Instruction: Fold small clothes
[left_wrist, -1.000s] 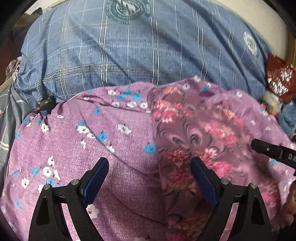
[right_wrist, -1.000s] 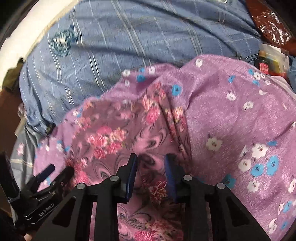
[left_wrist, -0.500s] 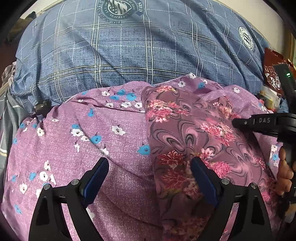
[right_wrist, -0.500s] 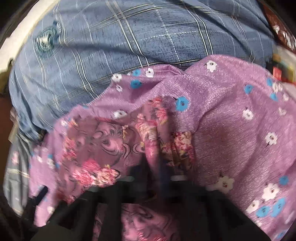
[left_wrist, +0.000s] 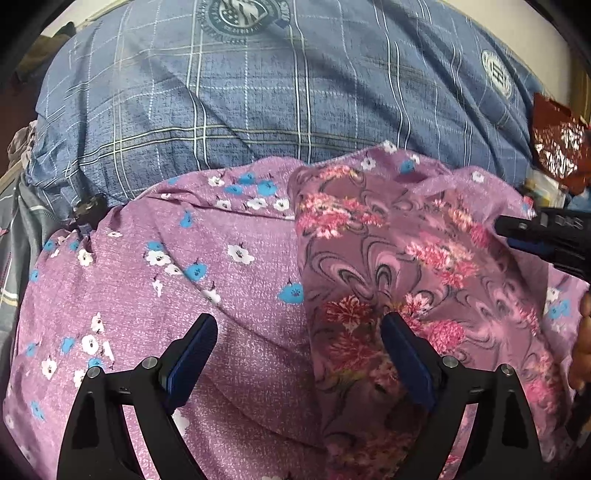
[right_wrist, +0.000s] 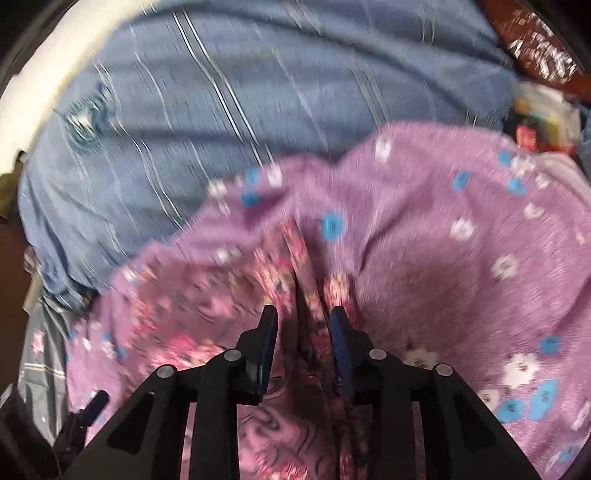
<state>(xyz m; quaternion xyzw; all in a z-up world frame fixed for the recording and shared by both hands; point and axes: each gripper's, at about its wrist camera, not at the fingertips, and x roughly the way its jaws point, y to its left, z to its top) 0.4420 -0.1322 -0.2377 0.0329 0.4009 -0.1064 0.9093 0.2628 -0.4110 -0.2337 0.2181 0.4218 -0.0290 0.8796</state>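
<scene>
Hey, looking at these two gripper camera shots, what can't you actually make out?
- Right wrist view: motion blur; unclear whether the right gripper is clamped on the pink floral cloth.
- Left wrist view: right gripper cut off by the frame edge.
- Left wrist view: the cloth's near edge, behind the left gripper.

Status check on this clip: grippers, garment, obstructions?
Left gripper open above the lilac cloth. Right gripper around a fold of the rose-print garment; closure unclear. No obstruction.
</scene>
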